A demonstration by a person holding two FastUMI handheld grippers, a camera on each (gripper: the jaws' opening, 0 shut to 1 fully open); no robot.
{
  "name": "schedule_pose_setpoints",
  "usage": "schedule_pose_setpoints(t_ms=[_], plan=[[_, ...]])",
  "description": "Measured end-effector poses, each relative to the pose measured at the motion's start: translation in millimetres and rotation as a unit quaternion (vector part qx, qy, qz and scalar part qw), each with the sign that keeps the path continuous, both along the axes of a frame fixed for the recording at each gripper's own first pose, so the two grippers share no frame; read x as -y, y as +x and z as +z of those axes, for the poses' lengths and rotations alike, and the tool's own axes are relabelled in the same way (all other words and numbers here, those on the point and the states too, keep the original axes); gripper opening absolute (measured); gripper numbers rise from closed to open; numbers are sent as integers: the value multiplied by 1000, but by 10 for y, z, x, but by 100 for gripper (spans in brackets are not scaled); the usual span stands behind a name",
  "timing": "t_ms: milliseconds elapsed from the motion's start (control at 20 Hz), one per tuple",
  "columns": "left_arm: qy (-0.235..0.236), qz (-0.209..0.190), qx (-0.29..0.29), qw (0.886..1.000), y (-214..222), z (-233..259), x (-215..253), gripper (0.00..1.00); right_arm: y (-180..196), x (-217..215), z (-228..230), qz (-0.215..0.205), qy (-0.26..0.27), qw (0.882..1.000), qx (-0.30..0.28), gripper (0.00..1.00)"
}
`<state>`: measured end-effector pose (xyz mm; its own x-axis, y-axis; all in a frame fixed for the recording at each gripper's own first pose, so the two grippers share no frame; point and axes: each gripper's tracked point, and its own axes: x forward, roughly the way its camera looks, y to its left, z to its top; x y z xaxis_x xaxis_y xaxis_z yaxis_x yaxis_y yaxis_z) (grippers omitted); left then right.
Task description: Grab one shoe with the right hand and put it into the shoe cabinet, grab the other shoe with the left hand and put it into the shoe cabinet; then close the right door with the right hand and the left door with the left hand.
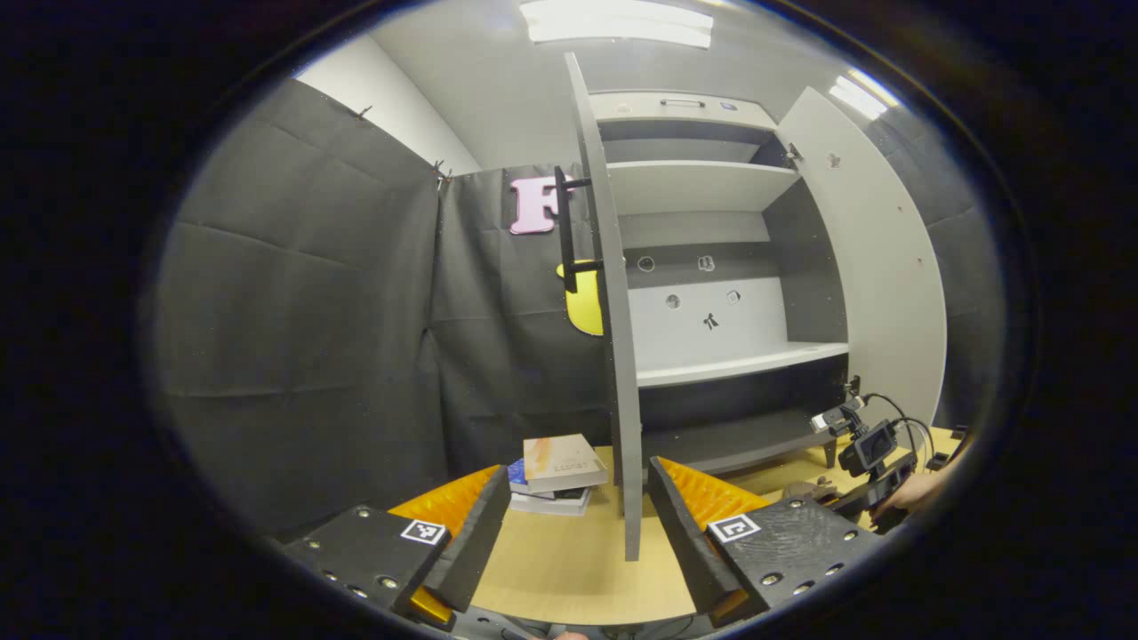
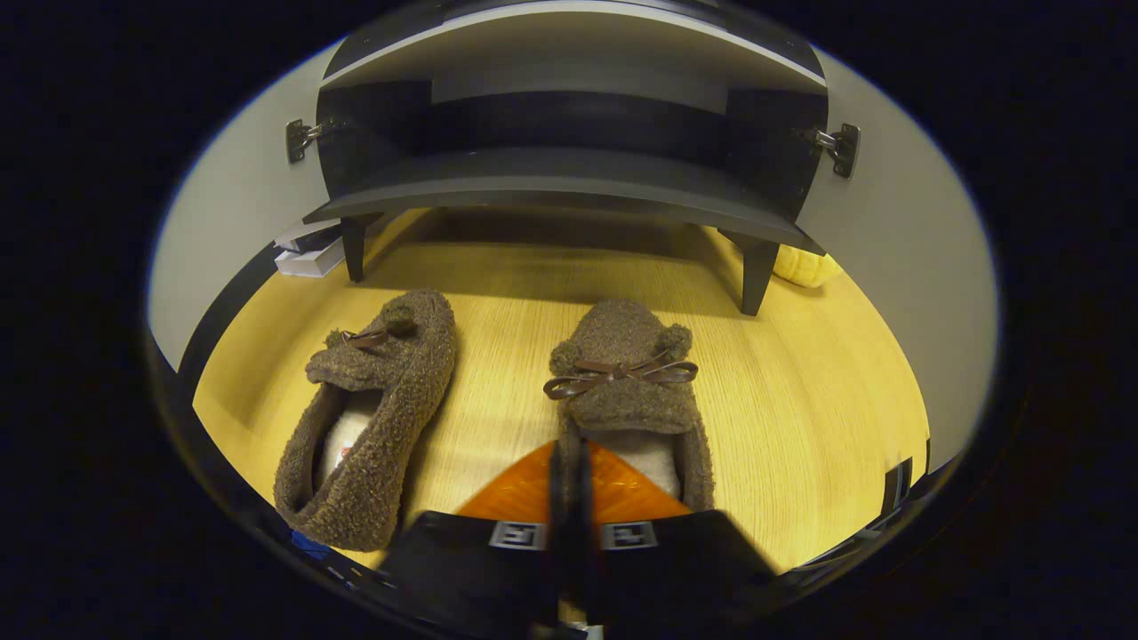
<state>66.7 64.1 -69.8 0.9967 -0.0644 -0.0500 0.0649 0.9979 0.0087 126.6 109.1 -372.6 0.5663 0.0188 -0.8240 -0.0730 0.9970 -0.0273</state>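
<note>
In the left gripper view, the left gripper (image 1: 578, 524) is held level above the wooden worktop (image 1: 569, 569), its fingers spread wide with nothing between them, aimed at the shoe cabinet (image 1: 711, 267). A stack of books (image 1: 558, 473) lies near the worktop's back edge, left of the open left door (image 1: 613, 356). The right door (image 1: 880, 267) is swung open too.

In the right gripper view, two fuzzy brown shoes sit on the worktop before the cabinet's front legs. The left shoe (image 2: 373, 418) lies angled. The right gripper (image 2: 569, 498) tilts down, fingers drawn together at the right shoe (image 2: 627, 391)'s opening, near the left side of its collar; whether they pinch it cannot be told.
</note>
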Motion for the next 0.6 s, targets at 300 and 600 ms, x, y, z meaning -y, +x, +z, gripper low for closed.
schedule_pose_setpoints(t_ms=[300, 600], plan=[[3, -13, 2, 1000, -54, 69, 217, 97, 83, 61, 338, 14, 13, 999, 27, 2], [7, -16, 12, 1000, -54, 197, 481, 97, 144, 117, 793, 11, 60, 996, 63, 2]])
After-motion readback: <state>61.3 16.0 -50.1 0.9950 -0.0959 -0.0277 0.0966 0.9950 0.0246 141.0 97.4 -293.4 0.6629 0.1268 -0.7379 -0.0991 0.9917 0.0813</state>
